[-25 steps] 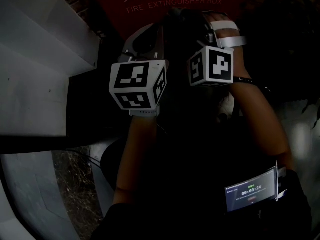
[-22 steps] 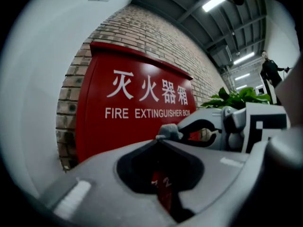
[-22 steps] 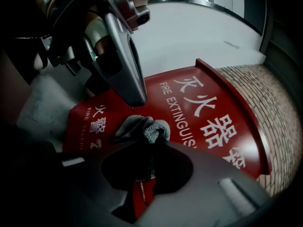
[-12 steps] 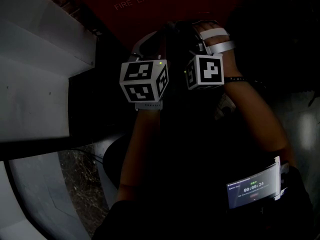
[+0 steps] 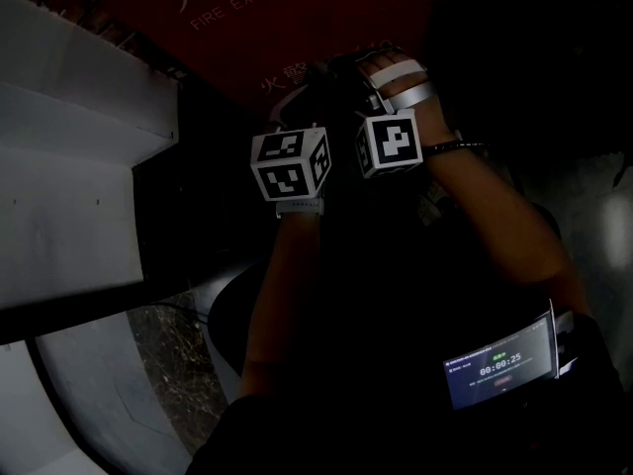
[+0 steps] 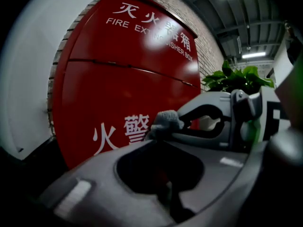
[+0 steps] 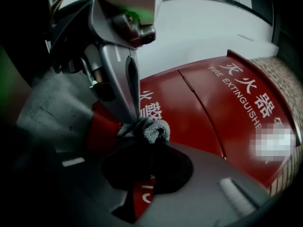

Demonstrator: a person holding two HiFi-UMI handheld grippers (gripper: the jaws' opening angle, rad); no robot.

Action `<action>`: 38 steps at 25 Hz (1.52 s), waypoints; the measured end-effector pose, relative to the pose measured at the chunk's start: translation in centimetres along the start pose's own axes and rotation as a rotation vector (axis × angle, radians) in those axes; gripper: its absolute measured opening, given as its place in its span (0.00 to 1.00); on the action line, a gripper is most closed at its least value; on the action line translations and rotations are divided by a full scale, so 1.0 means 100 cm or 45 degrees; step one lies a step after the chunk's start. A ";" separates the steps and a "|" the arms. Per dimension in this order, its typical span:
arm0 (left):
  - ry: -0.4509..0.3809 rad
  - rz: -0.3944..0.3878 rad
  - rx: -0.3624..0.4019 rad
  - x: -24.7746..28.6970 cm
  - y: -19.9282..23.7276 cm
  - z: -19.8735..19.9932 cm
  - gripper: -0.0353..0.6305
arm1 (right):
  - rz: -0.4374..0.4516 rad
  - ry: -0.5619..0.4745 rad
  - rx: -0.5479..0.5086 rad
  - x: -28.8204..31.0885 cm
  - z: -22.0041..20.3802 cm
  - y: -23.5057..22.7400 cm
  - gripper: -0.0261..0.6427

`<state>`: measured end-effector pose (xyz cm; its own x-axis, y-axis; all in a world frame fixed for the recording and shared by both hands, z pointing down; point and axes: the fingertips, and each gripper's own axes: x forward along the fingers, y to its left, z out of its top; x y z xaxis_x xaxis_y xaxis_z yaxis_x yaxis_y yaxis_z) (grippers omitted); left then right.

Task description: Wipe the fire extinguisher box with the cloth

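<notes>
The fire extinguisher box (image 6: 123, 79) is standing red and upright against the brick wall (image 6: 201, 22), filling the 12 o'clock edge of your head view. The grey cloth (image 6: 165, 120) is bunching into a small wad in front of the box's lower panel, beside the large white characters; whether it is touching the red face cannot be told. You are pinching that wad from both sides. The left gripper (image 6: 160, 132) is closing its fingers on it from below in its own view, and the right gripper (image 7: 142, 138) is doing the same, tip to tip with the other. A leafy plant (image 6: 236, 79) is showing at 3 o'clock of the box. In the head view a white ledge (image 5: 69, 196) is lying at 9 o'clock, and a lit screen (image 5: 497, 364) is glowing on your right forearm at 5 o'clock.
</notes>
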<state>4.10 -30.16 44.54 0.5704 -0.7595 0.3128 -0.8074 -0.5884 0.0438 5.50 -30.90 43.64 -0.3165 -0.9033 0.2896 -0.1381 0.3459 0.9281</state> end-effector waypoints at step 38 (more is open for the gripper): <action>0.315 -0.019 -0.136 0.036 0.016 -0.100 0.06 | 0.456 0.107 -0.124 0.046 -0.026 0.153 0.09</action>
<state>3.36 -31.07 55.19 0.5385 -0.6525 0.5332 -0.8181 -0.5563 0.1454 4.36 -30.41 59.80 -0.2497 -0.7487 0.6141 0.0587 0.6213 0.7813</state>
